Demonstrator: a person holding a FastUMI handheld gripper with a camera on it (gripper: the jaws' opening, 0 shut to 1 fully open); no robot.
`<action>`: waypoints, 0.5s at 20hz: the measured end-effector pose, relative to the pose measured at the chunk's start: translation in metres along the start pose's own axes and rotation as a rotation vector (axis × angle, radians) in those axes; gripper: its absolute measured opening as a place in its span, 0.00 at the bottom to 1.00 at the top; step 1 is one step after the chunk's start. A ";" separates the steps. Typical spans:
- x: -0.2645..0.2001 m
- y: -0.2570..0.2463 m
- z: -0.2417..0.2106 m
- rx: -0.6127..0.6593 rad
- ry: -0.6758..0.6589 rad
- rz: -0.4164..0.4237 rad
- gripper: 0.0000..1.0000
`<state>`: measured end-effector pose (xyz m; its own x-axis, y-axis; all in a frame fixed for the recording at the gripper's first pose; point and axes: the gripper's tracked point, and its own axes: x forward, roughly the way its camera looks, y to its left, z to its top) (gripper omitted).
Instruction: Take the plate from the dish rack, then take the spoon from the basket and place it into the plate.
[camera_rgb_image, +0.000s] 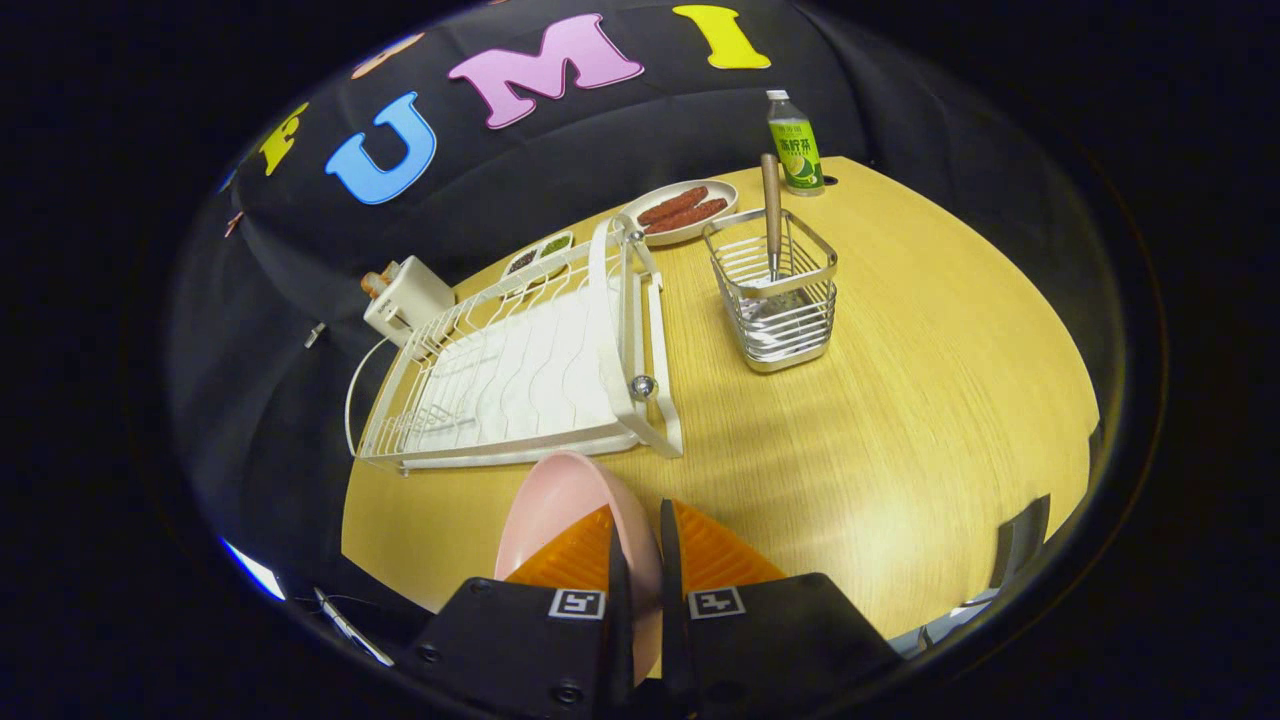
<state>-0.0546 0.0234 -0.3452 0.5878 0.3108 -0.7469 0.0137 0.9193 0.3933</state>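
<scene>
The claw (637, 560) is closing on the pink plate (560, 500), its two fingers pinching the rim from either side so that the plate is standing on edge between them, tilted a little to the left. Holding it by the rim makes sense: a plate that was standing upright in rack slots offers only its edge to a two-finger grip.

The white dish rack (520, 375) is sitting just beyond the fingers on the near left part of the wooden surface (900, 400), and its slots are now looking bare, so the first part of the task appears done and the plate is hanging above the surface, not yet set down. Open wood is lying to the right of the rack and near the claw, which seems the natural spot to lay it flat (it has to rest face up before anything can go into it).

The spoon (771, 215) is standing handle-up in the wire basket (775, 300), farther off and to the right of the rack; upright like that, its wooden handle is sticking above the basket rim, leaving an easy place to grip later.

Behind the basket a plate of sausages (680, 210) and a green bottle (795, 145) are standing at the far edge, well apart from the claw. A small two-part dish (538, 255) is lying behind the rack's far end, and a white boxy object (405, 300) is sitting off the rack's far left corner.
</scene>
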 end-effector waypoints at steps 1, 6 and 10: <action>0.005 0.001 -0.001 0.016 0.000 0.010 0.16; 0.010 -0.011 0.002 0.066 -0.014 -0.011 0.40; -0.002 -0.026 0.019 -0.003 -0.068 -0.056 0.99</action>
<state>-0.0409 -0.0059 -0.3433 0.6396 0.2422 -0.7295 0.0454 0.9355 0.3503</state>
